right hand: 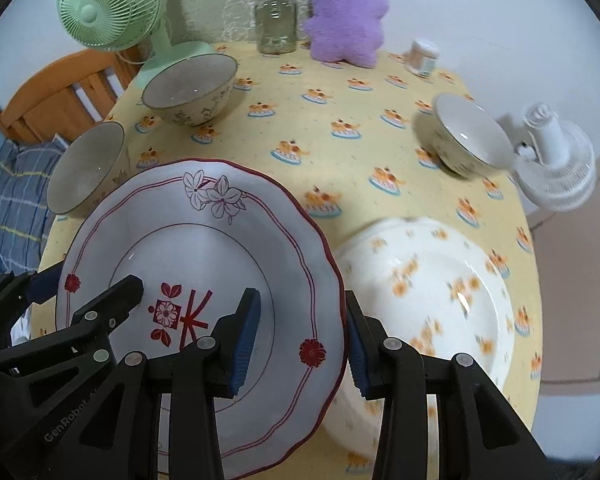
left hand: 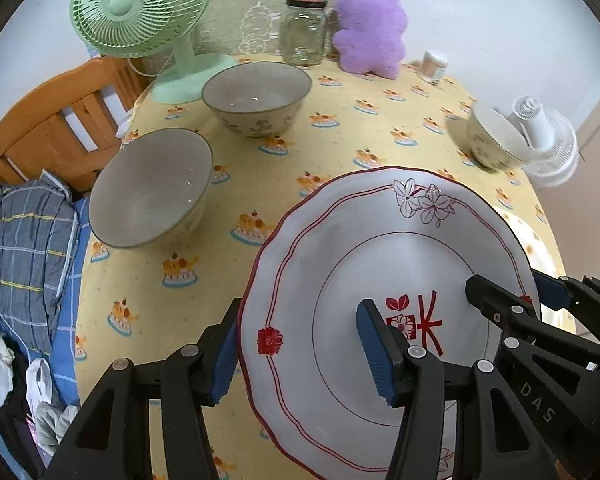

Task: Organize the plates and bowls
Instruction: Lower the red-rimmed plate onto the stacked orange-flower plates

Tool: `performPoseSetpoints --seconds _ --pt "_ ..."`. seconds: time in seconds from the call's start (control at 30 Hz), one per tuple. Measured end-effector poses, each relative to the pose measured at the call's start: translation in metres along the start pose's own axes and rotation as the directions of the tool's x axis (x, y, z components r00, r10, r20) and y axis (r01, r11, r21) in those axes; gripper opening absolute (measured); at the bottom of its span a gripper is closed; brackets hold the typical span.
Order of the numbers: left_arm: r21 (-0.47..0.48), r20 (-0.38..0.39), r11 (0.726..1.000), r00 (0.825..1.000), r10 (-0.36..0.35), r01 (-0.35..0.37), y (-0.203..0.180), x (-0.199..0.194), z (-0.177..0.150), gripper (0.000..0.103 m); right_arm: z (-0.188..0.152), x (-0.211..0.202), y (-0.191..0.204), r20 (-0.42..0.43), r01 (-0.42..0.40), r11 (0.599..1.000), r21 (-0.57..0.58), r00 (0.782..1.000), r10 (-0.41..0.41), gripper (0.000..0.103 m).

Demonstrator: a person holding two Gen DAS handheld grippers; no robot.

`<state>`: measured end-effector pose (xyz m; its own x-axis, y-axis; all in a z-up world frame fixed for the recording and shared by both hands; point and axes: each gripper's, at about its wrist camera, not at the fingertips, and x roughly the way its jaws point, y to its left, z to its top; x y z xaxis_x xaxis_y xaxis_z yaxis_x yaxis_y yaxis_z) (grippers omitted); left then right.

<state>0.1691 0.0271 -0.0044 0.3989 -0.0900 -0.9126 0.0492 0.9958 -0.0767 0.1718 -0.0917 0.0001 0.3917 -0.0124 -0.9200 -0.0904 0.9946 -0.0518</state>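
Two grippers hold one white plate with red trim (left hand: 380,280) between them, each clamped on an opposite side of its rim. The left gripper (left hand: 296,354) has one blue pad under the plate's left edge and the other pressed on its upper face; the right gripper (right hand: 300,340) grips the plate's right edge the same way. The plate sits tilted above the yellow tablecloth (left hand: 300,128), clear of the cloth.

Just beside the plate, to its right in the right wrist view, lies a second plate with orange flowers (right hand: 428,280), flat on the cloth and partly hidden by the red-trimmed one. Left of the held plate stands a grey bowl (left hand: 152,188), near the table's edge. A second grey bowl (left hand: 256,96) with a flowered outside stands further back, beside the base of a green fan (left hand: 140,12). A smaller white bowl (right hand: 472,140) stands on the right side of the table, close to a white fan (right hand: 556,168) at the table's edge.

Along the back stand a glass jar (left hand: 304,32) with a dark lid, a purple plush toy (left hand: 370,26) and a small pot (left hand: 434,65). A wooden chair (left hand: 60,116) and a checked cloth (left hand: 24,248) lie off the table to the left.
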Motion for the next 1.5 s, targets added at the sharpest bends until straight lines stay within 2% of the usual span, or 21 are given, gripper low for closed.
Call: performPoseSetpoints --seconds 0.33,0.5,1.07,1.5 --pt "0.062 0.012 0.998 1.0 -0.006 0.005 -0.04 -0.016 -0.019 0.056 -0.035 -0.023 -0.03 0.027 0.017 0.998 0.068 0.999 -0.019 0.044" --pt "0.044 -0.001 0.999 1.0 0.007 -0.006 -0.068 -0.014 -0.022 0.056 -0.041 -0.023 -0.06 0.014 0.003 0.997 0.072 1.0 -0.004 0.044" --pt "-0.033 -0.034 0.999 0.999 0.014 -0.015 -0.153 0.012 -0.019 0.056 -0.038 -0.005 -0.148 -0.016 0.005 1.0 -0.003 1.0 -0.005 0.044" --pt "-0.049 -0.105 0.999 0.994 0.002 -0.007 -0.186 0.048 -0.021 0.056 -0.039 0.031 -0.189 -0.085 0.005 1.0 -0.003 0.996 -0.005 0.044"
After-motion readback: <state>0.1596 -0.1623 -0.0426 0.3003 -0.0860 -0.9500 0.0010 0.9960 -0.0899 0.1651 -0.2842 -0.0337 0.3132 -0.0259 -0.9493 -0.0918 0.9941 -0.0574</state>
